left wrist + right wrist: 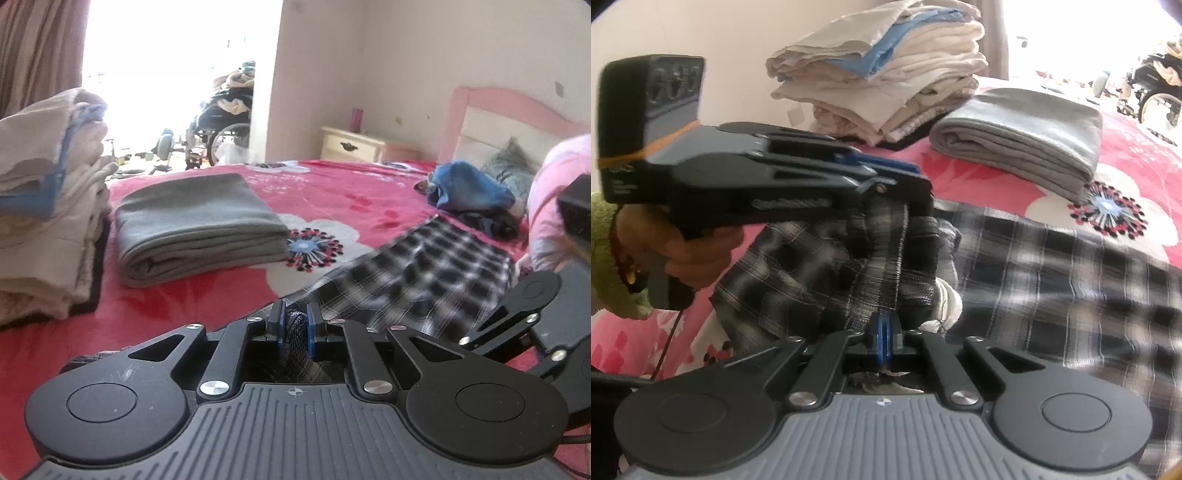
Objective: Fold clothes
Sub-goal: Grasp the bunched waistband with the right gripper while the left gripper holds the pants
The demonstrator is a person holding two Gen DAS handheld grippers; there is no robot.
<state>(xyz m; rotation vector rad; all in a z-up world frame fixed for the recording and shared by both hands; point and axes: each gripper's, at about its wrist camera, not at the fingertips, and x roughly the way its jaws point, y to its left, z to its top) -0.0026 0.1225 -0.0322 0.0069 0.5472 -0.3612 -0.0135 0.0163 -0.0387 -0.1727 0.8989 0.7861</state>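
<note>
Pink floral bedspread (221,302) covers the bed, soft and plush. On it lies the plaid shirt (1052,266), thin woven cloth in black, white and grey, spread flat toward the right gripper's right side. Its near end is lifted and bunched, and both grippers hold this end. The left gripper (294,334) has its jaws closed on a thick roll of the plaid cloth between the blue pads. The right gripper (885,338) has its jaws closed almost fully on a thin edge of the same cloth. The two grippers are very near each other, the left one just above and left of the right one in the right view. The shirt's long axis runs away from both jaws. Behind it sit a folded grey cloth (195,225) and a stack of pale folded clothes (886,74), so I judge the fold is under way
</note>
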